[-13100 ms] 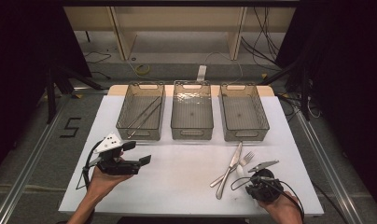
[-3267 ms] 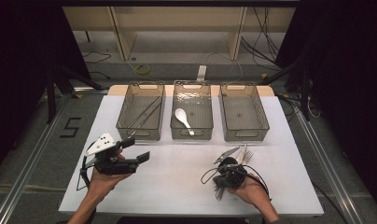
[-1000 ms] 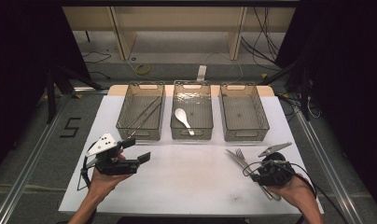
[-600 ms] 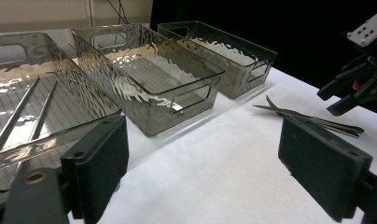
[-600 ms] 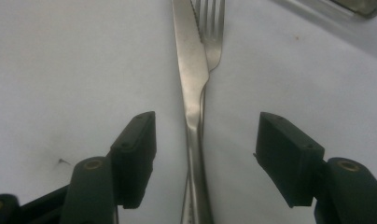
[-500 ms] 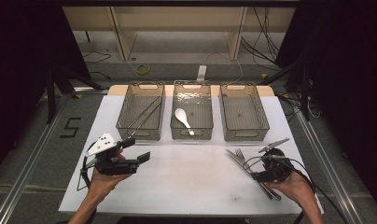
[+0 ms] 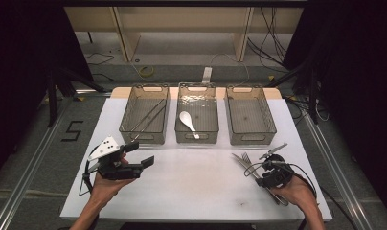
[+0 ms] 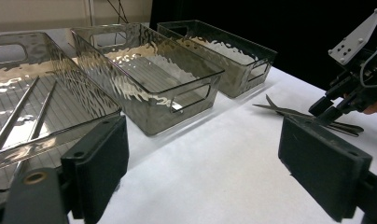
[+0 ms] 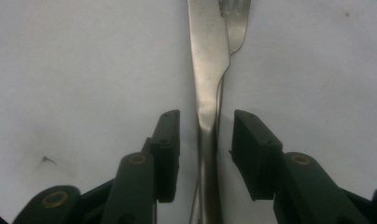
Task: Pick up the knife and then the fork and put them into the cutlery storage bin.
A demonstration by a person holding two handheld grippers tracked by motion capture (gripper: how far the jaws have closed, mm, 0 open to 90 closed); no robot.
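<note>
**Knife and fork between the right jaws**

The knife (image 9: 209, 70) lies flat on the white tabletop (image 7: 196, 187) near its right edge, with the fork (image 9: 235, 21) just beside it and partly tucked under its blade. In the right gripper view the knife's handle runs straight up between the two black jaws. The right hand-held gripper (image 9: 204, 154) has just been closing, yet a gap shows on each side of the handle, so the pads are not pressing on it. In the high view this hand-held gripper (image 7: 263, 167) sits low over the cutlery.

Beyond the cutlery stand three clear bins in a row. The right bin (image 7: 270, 127) is nearest; the middle bin (image 7: 181, 125) holds a white spoon (image 7: 187, 122); the left bin (image 7: 127, 125) holds chopsticks (image 7: 148, 115).

The left hand-held gripper (image 7: 139, 154) is well apart at the tabletop's left side, jaws spread wide with nothing between them.
</note>
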